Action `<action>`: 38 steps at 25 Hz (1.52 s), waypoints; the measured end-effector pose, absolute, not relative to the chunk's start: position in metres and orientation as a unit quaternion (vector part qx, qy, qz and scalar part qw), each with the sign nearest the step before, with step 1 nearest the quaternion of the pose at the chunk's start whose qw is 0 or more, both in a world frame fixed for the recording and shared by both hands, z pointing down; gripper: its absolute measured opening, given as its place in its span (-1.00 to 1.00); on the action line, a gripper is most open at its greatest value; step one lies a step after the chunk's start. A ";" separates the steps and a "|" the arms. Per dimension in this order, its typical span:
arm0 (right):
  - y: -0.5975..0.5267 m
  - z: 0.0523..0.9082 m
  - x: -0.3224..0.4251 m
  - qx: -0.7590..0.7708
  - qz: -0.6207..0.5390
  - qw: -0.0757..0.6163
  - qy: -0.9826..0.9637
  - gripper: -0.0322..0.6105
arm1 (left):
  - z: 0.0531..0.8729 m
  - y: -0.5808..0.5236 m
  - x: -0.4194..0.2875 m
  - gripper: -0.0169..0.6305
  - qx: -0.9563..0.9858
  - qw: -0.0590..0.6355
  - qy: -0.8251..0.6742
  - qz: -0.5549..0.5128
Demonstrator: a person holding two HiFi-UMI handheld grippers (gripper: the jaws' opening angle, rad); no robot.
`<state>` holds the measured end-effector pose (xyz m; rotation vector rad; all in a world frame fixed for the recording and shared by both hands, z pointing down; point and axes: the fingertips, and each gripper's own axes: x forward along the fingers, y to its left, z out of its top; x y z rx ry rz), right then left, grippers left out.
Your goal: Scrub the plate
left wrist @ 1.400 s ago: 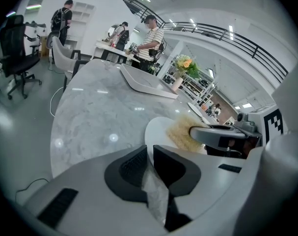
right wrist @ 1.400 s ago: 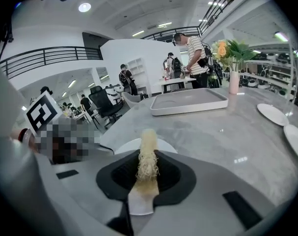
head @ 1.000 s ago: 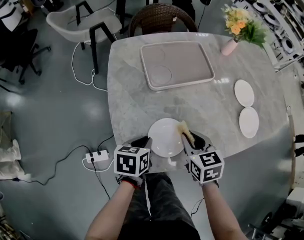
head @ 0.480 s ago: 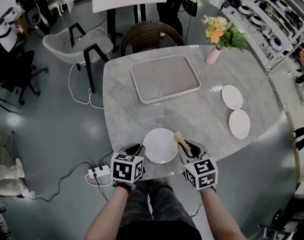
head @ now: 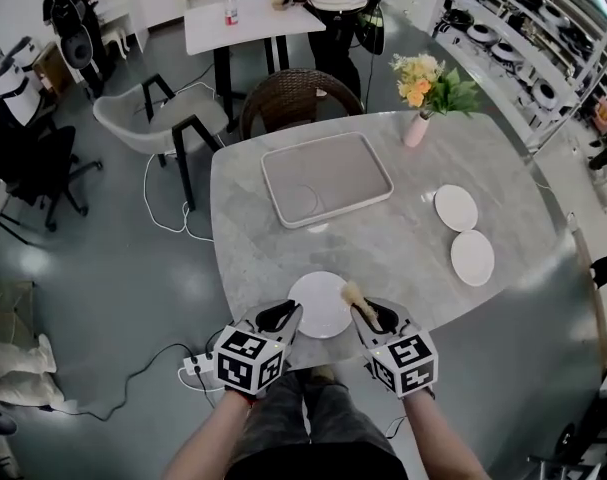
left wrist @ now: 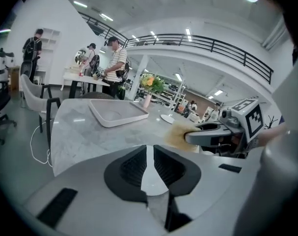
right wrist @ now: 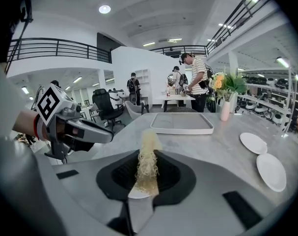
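A white plate (head: 319, 306) sits at the near edge of the marble table (head: 383, 238). My left gripper (head: 283, 314) is shut on the plate's left rim; in the left gripper view the white plate edge (left wrist: 150, 177) shows pinched between its jaws (left wrist: 149, 163). My right gripper (head: 369, 314) is shut on a yellowish fibrous scrubber (head: 353, 293), whose tip lies over the plate's right rim. In the right gripper view the scrubber (right wrist: 148, 156) stands up from the closed jaws (right wrist: 148, 170). Each gripper sees the other close by.
A grey tray (head: 326, 178) lies at the table's far side. Two small white plates (head: 455, 207) (head: 472, 257) rest at the right, and a vase of flowers (head: 423, 93) stands at the far right. A wicker chair (head: 293, 93) is behind the table; people stand beyond it.
The head view has shifted, so the table sits lower in the picture. Both grippers keep their holds, and the scrubber stays at the plate's right rim.
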<state>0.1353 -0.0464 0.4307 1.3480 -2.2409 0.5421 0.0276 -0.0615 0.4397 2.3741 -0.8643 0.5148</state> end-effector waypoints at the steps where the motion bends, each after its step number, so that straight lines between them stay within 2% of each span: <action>1: -0.044 0.427 0.133 0.488 0.197 0.230 -0.819 -0.67 | 0.433 -0.059 0.028 -0.79 0.890 0.270 -0.318 0.184; 14: -0.027 0.380 0.100 0.456 0.178 0.188 -0.852 -0.67 | 0.375 -0.040 0.020 -0.91 0.922 0.152 -0.324 0.146; 26: -0.017 0.352 0.083 0.440 0.155 0.170 -0.868 -0.67 | 0.343 -0.047 -0.003 -0.91 0.913 0.126 -0.377 0.091; 38: -0.032 0.345 0.095 0.448 0.157 0.164 -0.865 -0.67 | 0.336 -0.066 -0.023 -0.91 0.900 0.140 -0.406 0.077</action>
